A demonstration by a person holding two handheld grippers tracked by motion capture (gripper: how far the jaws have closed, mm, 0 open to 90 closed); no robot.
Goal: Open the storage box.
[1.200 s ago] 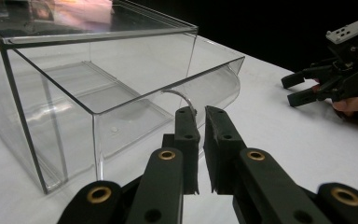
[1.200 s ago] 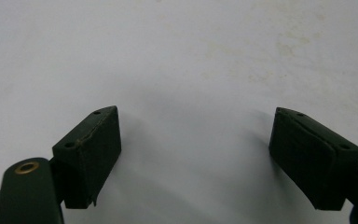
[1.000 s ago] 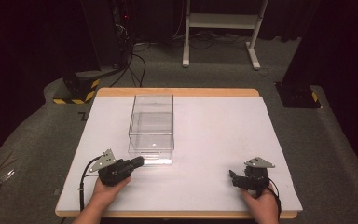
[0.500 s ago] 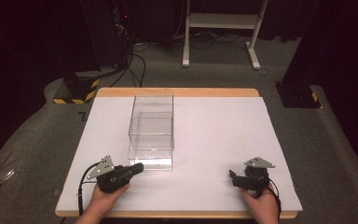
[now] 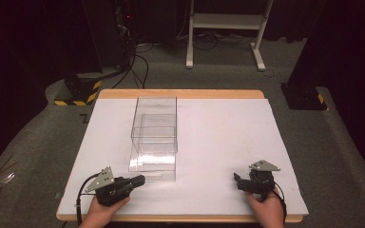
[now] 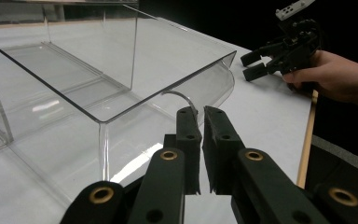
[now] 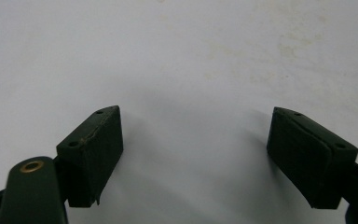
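I am holding the left tool (image 5: 139, 180) low at the near left of the bench (image 5: 218, 133), its jaws nearly closed with only a thin slit between them and gripping nothing. Its tips are pointing at the near corner of the clear box (image 5: 154, 137), just beside it. My right tool (image 5: 237, 181) is resting at the near right, jaws spread wide and empty.

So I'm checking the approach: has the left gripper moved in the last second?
Yes. In the high view the left gripper has slid toward the person's table edge, away from the clear plastic box.
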